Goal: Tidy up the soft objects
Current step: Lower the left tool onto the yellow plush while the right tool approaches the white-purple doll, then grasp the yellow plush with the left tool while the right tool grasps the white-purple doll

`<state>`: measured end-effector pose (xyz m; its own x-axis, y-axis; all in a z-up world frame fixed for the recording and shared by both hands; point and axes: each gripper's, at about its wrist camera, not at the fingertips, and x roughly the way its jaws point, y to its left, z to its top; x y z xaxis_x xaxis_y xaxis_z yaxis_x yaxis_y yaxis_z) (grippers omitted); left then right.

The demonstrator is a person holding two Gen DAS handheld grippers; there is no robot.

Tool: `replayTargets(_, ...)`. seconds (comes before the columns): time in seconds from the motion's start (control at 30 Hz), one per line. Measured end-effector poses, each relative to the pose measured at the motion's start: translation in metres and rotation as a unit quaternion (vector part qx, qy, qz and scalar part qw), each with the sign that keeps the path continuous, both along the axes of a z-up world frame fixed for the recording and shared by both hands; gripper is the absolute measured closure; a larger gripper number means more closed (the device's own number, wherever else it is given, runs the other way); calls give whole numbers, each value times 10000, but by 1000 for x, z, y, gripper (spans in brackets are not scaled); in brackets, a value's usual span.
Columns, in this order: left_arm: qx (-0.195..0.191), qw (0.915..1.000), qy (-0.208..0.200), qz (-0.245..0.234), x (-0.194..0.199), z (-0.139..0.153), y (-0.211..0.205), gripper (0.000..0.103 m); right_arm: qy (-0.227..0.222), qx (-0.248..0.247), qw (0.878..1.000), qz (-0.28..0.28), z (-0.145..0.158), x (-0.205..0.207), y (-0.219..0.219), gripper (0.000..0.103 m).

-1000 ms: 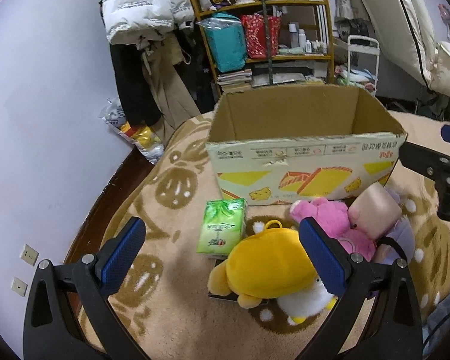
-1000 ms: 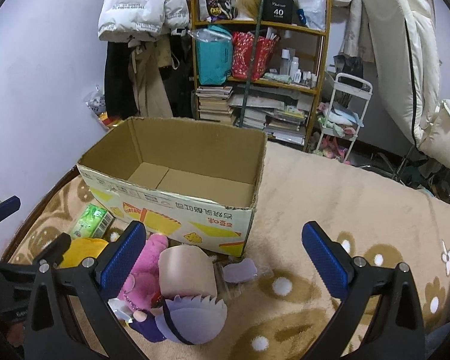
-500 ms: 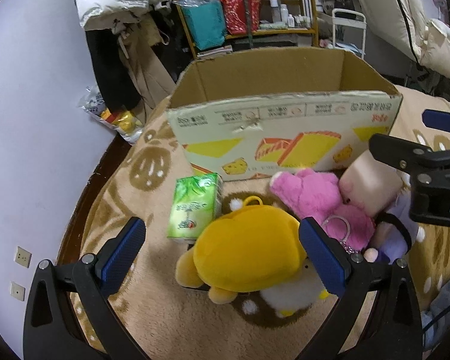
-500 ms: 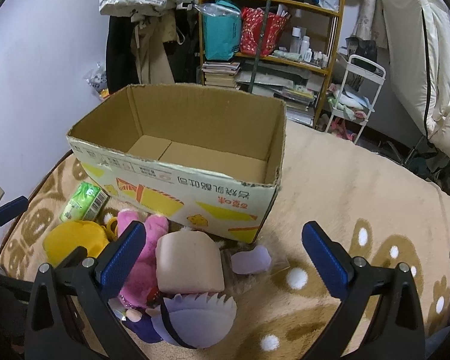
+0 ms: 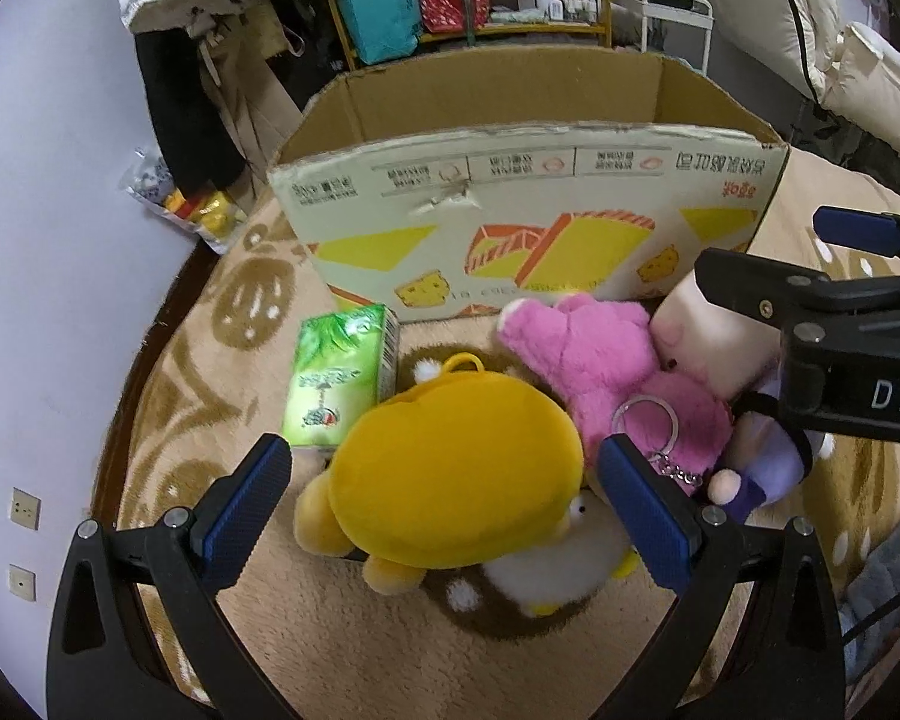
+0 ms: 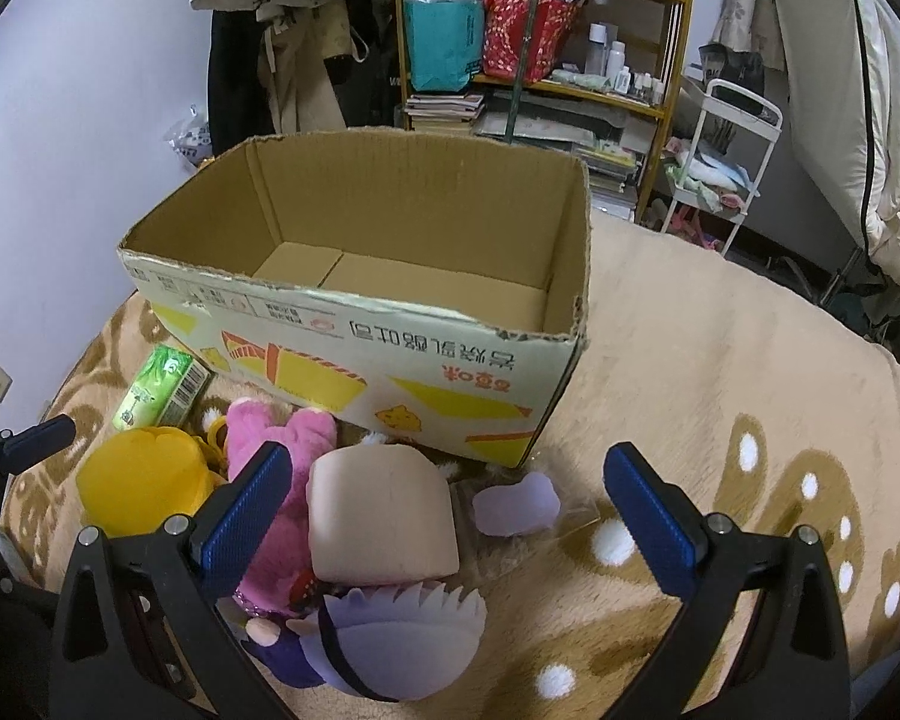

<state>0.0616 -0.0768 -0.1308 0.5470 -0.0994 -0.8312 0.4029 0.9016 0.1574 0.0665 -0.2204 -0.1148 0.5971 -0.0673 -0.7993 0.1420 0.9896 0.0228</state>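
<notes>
Closing on the toy pile over the last second, the left gripper now straddles the yellow plush, its fingers spread wide and not yet touching it; the right gripper, likewise spread and empty, hangs above the beige cushion toy. Both have dropped nearer the blanket, suggesting the first grasp is imminent, with nothing yet in the cardboard box. Left wrist view: shows the yellow plush whole, the pink plush with its keyring, the green tissue pack, and the right gripper from the side. Right wrist view: alone reveals the box's bare floor and the purple-haired doll nearest the camera.
</notes>
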Motion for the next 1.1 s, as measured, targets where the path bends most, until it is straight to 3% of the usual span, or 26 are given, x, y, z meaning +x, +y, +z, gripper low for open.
replayTargets(0.2, -86, 9997, 217, 46, 3, -5, 3, 2, 239, 210, 9995, -30, -9, 1, -3, 0)
replayTargets(0.6, -364, 9978, 526, 191, 11, -10, 11, 2, 325, 64, 9994, 39, -15, 1, 2, 0)
replayTargets(0.67, -377, 9978, 516, 174, 11, -11, 12, 3, 323, 66, 9994, 38, -15, 1, 3, 0)
replayTargets(0.73, -439, 9975, 527, 145, 11, -11, 12, 11, 324, 76, 9994, 56, -15, 1, 3, 0)
replayTargets(0.9, -545, 9968, 563, 126, 12, -9, 13, 18, 397, 193, 9989, 156, -15, 2, 7, 11)
replayTargets(1.1, -607, 9961, 620, 185, 12, -8, 15, 20, 459, 523, 9970, 348, -17, 3, 8, 41)
